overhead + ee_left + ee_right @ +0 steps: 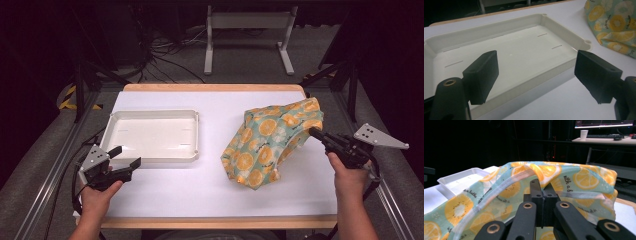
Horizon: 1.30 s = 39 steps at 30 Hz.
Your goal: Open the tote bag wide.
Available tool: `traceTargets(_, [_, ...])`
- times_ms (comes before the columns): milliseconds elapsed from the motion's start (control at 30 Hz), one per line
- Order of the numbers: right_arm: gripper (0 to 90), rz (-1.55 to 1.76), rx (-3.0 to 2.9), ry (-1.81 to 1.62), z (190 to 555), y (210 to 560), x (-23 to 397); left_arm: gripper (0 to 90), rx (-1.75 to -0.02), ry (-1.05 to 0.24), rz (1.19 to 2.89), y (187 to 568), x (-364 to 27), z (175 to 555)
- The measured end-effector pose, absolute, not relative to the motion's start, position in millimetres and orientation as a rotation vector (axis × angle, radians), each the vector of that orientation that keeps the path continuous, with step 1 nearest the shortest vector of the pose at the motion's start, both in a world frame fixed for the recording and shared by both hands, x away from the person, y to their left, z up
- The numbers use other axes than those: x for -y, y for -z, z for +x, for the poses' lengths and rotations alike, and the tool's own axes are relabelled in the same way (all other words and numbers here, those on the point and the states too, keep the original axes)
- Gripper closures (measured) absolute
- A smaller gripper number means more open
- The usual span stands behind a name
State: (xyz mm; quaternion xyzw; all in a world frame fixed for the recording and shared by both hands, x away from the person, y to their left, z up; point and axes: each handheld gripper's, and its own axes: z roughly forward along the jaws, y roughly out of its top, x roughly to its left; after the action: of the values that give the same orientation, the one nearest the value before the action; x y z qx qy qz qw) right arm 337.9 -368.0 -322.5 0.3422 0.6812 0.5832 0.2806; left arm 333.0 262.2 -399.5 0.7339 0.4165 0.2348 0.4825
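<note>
1. Lifting one side of the cloth [270, 145] looks like the step in hand — the right gripper [314, 132] is pinched tight on its edge, and the cloth hangs up from the table [210, 195] on that side while its low end rests on the white top, right of the tray [192, 135].
2. The left gripper [125, 157] holds nothing; its jaws stand apart, just in front of the tray's near rim.
3. Next, I think the cloth must go over to the tray — it should be carried high so it does not drag.
4. The right gripper view shows the jaws pressed together on a fold of cloth; from above this spot is small and hard to read.
5. The left gripper view shows the tray has nothing in it.
</note>
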Motion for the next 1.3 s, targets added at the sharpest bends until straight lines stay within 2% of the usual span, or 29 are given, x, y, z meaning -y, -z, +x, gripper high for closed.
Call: traceTargets(1300, [90.0,0.678,-1.917,-1.643,359,276,310,19.3,-0.981,-0.536,1.799,389,-251,335])
